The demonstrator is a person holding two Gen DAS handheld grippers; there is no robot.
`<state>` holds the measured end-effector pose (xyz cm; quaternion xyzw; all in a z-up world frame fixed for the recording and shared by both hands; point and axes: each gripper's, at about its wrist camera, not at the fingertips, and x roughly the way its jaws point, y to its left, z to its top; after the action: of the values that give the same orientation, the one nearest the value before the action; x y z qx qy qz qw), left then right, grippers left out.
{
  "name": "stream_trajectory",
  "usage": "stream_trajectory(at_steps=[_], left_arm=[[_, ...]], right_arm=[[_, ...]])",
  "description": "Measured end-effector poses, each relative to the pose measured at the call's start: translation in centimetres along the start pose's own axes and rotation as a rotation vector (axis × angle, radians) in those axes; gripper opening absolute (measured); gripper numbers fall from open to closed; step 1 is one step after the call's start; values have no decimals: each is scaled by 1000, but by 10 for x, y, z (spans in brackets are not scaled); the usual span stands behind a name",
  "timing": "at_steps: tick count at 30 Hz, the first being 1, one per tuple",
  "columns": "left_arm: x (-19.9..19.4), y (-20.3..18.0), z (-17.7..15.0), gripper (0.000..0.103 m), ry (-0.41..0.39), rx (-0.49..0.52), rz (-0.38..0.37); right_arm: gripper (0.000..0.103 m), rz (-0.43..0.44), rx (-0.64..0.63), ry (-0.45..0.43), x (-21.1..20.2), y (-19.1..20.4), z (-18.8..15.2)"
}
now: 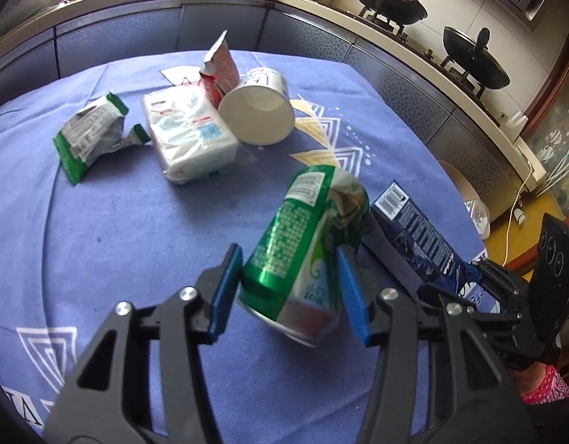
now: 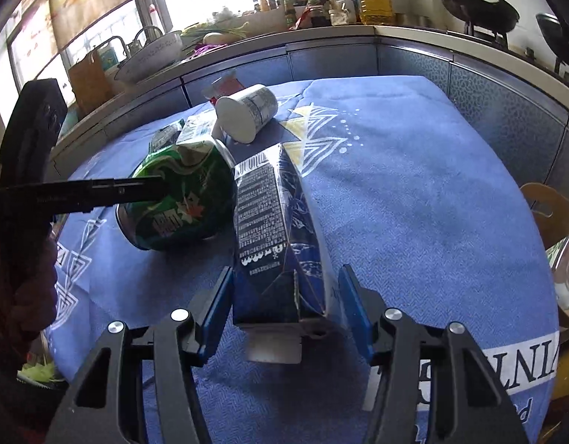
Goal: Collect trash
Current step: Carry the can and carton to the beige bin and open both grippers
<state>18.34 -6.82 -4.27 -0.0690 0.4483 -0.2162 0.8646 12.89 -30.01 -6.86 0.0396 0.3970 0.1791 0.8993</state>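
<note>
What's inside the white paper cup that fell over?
The paper cup lies on its side with its mouth toward the left camera. Inside, only bare white wall and bottom show: nothing in it. Behind it stands a red and white packet, partly hidden.

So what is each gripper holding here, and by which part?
The left gripper clamps the dented green can across its sides near the bottom end. The right gripper straddles the dark blue carton at its near end; whether it grips cannot be told.

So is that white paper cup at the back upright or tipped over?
Tipped over. The white paper cup lies on its side on the blue tablecloth, its round end facing the camera in both views.
</note>
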Motion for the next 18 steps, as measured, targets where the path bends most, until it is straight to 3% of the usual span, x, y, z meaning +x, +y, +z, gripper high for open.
stream_trajectory(at_steps=[6,12,18], left_arm=[[-7,-24,22,49,-30,24,-54],[-1,-69,52,49,-47,106,-96],[22,-143,91,49,-59,224,-155]], right_arm=[[55,27,99,-72,-24,-24,9],[55,48,243,-142,-56,-74,18],[55,-71,307,-231,-110,-144,27]])
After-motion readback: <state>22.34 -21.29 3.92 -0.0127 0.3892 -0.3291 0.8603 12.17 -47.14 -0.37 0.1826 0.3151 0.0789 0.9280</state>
